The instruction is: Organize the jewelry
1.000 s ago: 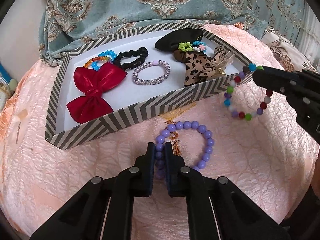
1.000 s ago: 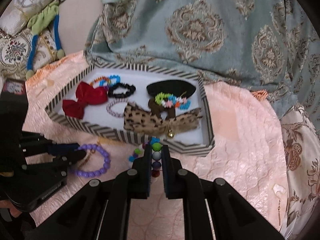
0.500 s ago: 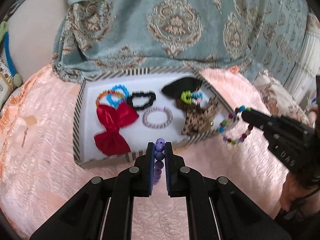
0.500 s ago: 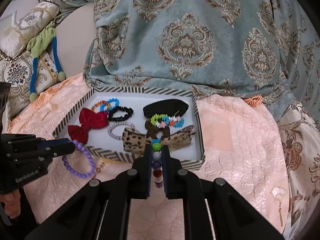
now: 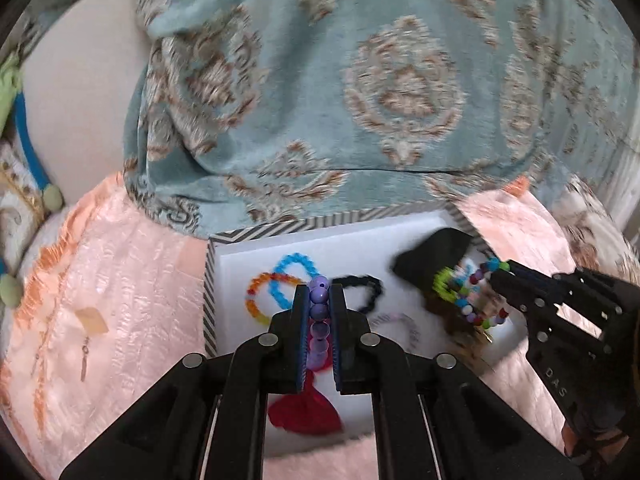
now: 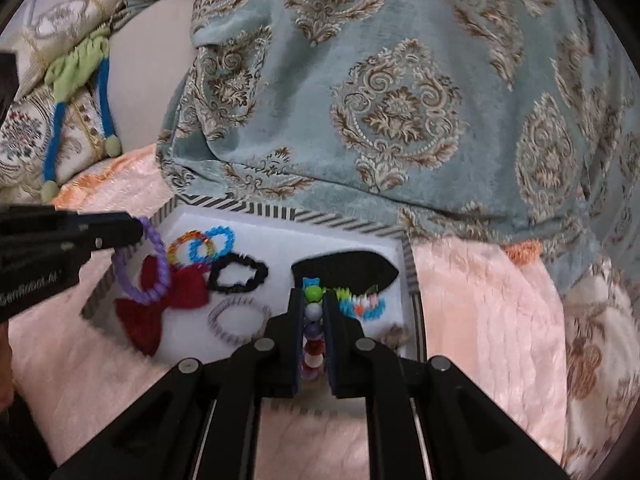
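Holding a purple bead bracelet point(image 5: 319, 320) in my left hand-held gripper point(image 5: 319, 300), I have its fingers clamped on one stretch of beads while the loop hangs free above the red bow point(image 6: 160, 300) at the left end of the striped tray point(image 5: 209, 280). I judge it light and floppy: round, slick beads on a cord, so pinching across a bead pair, as now, should keep it from rolling out. Further right in the tray lie an orange and blue bangle pair point(image 6: 202, 245), a black scrunchie point(image 6: 239, 274) and a pale lilac bracelet point(image 6: 240, 318). My right hand-held gripper point(image 6: 313, 308) is closed on a multicoloured bead bracelet point(image 6: 313, 332), hanging over the tray's right half near the black pouch point(image 6: 346, 270). Same handling there: limp, so I would lower before releasing.
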A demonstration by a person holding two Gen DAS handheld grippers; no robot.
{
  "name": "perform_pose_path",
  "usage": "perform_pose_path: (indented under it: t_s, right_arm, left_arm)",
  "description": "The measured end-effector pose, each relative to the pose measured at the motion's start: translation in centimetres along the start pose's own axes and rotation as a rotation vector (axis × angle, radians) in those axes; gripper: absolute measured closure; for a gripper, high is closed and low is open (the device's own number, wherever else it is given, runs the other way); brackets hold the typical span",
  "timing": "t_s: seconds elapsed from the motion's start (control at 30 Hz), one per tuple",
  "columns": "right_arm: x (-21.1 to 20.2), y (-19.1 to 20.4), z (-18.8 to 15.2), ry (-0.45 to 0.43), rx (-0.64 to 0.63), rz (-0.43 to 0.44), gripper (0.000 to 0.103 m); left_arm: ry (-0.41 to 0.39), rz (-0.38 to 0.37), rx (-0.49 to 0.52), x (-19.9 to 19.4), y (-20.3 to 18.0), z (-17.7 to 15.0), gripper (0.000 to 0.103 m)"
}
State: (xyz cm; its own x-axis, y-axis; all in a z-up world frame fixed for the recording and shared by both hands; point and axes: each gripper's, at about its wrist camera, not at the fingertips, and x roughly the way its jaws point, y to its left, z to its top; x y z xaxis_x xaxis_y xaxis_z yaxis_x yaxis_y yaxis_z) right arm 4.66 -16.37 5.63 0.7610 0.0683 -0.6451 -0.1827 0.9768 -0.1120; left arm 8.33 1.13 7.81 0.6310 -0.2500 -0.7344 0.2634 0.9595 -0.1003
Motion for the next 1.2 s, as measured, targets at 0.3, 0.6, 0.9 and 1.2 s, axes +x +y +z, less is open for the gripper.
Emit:
perform_pose_path:
  t_s: [0.3,0.6,0.9,1.2]
  right_arm:
    - [4.2,0.2,2.3,0.015,0.112,0.127,0.094]
    - [8.0,0.9,0.2,0.165,0.093,0.116,0.094]
    - [9.1,0.0,-1.6,0.234,0.071,0.05,0.085]
    - [5.2,-1.6,0.0,0.105,0.131,0.019,0.062]
  left_arm:
    - [0.016,-0.07,-0.146,2.0,3.8,0.7,0.103]
    - [0.141,0.073,-0.108,6.2,4.5,-1.7,0.103]
    - [0.133,0.12,-0.074,6.1,4.1,-2.5,0.103]
    - [0.074,0.148,-0.077,4.2,3.9,-1.9,0.052]
